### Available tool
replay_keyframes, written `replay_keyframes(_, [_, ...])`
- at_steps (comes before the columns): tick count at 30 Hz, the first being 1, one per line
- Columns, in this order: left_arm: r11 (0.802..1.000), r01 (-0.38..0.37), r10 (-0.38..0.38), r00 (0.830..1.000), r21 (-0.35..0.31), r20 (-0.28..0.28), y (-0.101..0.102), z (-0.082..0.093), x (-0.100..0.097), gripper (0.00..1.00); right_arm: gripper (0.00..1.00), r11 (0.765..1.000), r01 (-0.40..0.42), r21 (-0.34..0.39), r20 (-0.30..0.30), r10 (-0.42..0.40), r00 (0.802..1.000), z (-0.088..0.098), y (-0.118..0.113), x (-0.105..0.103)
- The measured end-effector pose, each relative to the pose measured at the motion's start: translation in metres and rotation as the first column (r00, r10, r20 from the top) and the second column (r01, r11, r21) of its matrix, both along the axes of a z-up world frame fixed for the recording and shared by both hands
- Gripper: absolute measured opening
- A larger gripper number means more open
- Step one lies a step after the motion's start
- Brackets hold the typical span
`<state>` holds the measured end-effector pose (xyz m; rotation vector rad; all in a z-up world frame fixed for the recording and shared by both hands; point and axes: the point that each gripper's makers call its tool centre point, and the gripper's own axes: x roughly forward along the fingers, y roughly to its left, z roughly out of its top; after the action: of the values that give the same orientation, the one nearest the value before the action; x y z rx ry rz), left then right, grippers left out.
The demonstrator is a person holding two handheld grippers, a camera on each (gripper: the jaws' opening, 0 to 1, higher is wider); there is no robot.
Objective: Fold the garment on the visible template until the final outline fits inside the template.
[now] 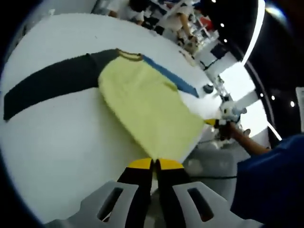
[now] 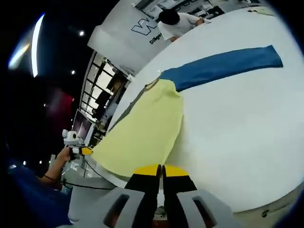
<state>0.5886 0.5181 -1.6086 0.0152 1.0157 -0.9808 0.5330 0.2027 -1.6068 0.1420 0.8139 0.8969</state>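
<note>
1. In the left gripper view, the left gripper point(image 1: 155, 164) sits at the bottom centre, its yellow-tipped jaws pressed together on the hem of the shirt point(image 1: 142, 102).
2. In the right gripper view, the right gripper point(image 2: 161, 170) is likewise closed at the bottom centre, pinching the shirt's point(image 2: 145, 133) yellow edge.
3. The shirt's yellow body spreads from both tips toward mid-frame over the white table point(image 1: 61, 137).
4. A dark sleeve point(image 1: 52, 85) runs to the left edge of the left gripper view.
5. A blue sleeve point(image 2: 223, 66) stretches to the upper right of the right gripper view.
6. People point(image 2: 178, 21) stand beyond the table's far edge.
</note>
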Motion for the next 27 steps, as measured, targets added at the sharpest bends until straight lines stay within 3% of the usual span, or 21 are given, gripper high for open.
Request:
replay_keyframes(1, [0.995, -0.071, 0.067, 0.996, -0.066, -0.066, -0.007, 0.027, 0.011, 0.01, 0.00, 1.000, 0.019, 0.011, 0.003, -0.019, 1.000, -0.002, 0.001, 0.002])
replay_keyframes(4, [0.992, -0.087, 0.081, 0.994, -0.090, -0.076, -0.008, 0.036, 0.018, 0.01, 0.00, 0.999, 0.044, 0.022, -0.002, -0.044, 0.999, -0.005, 0.001, 0.004])
replay_keyframes(6, [0.993, -0.088, 0.082, 0.994, -0.083, -0.070, -0.006, 0.042, 0.024, 0.01, 0.00, 0.988, 0.139, 0.064, -0.040, -0.137, 0.990, -0.017, -0.001, 0.010])
replay_keyframes(7, [0.993, -0.081, 0.077, 0.996, -0.083, -0.053, -0.005, 0.043, 0.025, 0.01, 0.00, 0.974, 0.226, 0.036, -0.102, -0.221, 0.970, -0.032, -0.009, 0.013])
replay_keyframes(9, [0.992, -0.087, 0.080, 0.994, -0.090, -0.069, -0.005, 0.044, 0.023, 0.01, 0.00, 0.959, 0.275, 0.075, -0.100, -0.267, 0.959, -0.037, -0.007, 0.019])
replay_keyframes(12, [0.991, -0.090, 0.084, 0.994, -0.095, -0.063, -0.006, 0.047, 0.022, 0.01, 0.00, 0.922, 0.365, 0.127, -0.186, -0.340, 0.922, -0.040, -0.004, 0.021])
replay_keyframes(16, [0.988, -0.098, 0.093, 0.995, -0.120, -0.046, -0.007, 0.056, 0.025, 0.01, 0.00, 0.917, 0.395, 0.052, -0.240, -0.373, 0.896, -0.063, -0.008, 0.020])
replay_keyframes(22, [0.990, -0.094, 0.090, 0.995, -0.108, -0.044, -0.008, 0.052, 0.023, 0.02, 0.00, 0.910, 0.415, 0.009, -0.255, -0.399, 0.881, -0.073, -0.007, 0.026])
replay_keyframes(27, [0.990, -0.107, 0.102, 0.993, -0.089, -0.060, -0.001, 0.043, 0.019, 0.05, 0.12, 0.895, 0.446, 0.031, -0.268, -0.422, 0.866, -0.068, -0.015, 0.029])
